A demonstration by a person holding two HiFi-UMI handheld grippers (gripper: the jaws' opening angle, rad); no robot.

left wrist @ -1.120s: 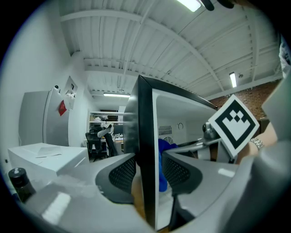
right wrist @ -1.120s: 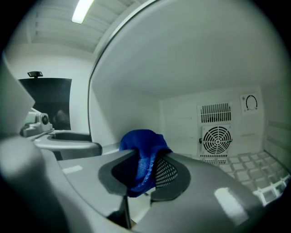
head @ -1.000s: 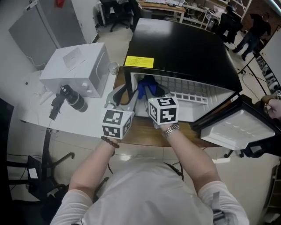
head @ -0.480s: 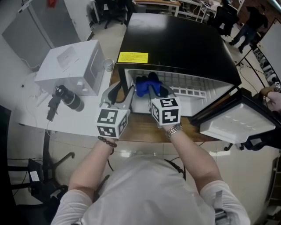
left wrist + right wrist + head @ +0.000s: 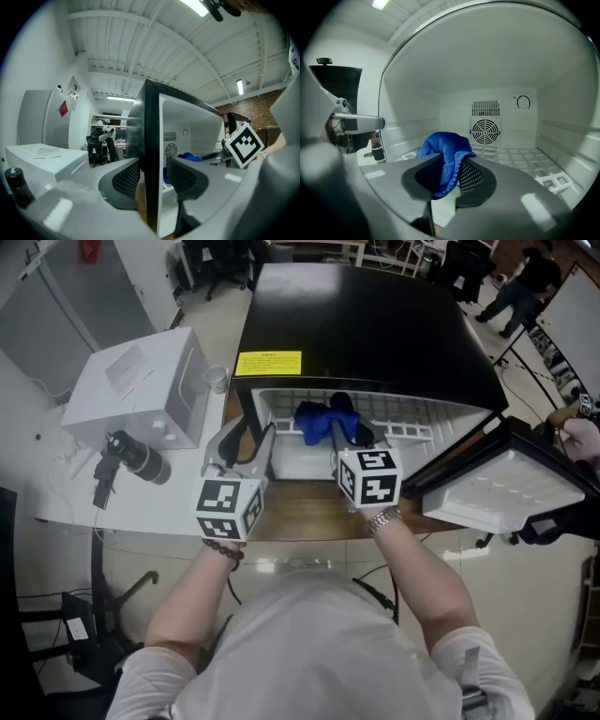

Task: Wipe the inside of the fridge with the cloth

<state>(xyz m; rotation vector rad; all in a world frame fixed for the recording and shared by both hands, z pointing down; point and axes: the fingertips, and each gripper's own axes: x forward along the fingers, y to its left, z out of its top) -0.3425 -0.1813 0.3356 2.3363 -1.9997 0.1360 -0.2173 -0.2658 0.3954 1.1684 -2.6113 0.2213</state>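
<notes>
Step in hand: wiping the interior, judged to be early in the pass.

My right gripper (image 5: pixel 342 430) is clenched on the crumpled blue microfibre cloth (image 5: pixel 445 145), a fold of it pinched between the jaws and the rest bulging above and ahead of them. The cloth sits inside the small black-cased fridge (image 5: pixel 366 324), towards the left of the white cavity, above the ribbed white floor (image 5: pixel 520 157) and well short of the round fan grille (image 5: pixel 485 132) on the back panel.

My left gripper (image 5: pixel 152 176) straddles the front edge of the fridge's left side wall (image 5: pixel 151 140), one jaw outside and one inside. It appears to clamp that wall to steady the cabinet, though the inner pad's contact is not plain from this angle.

The white-lined fridge door (image 5: pixel 506 488) stands swung open at the right.

Next move, in my judgement: press the cloth down onto the floor and sweep towards the right wall, holding the pinch firm so it does not slip free.
</notes>
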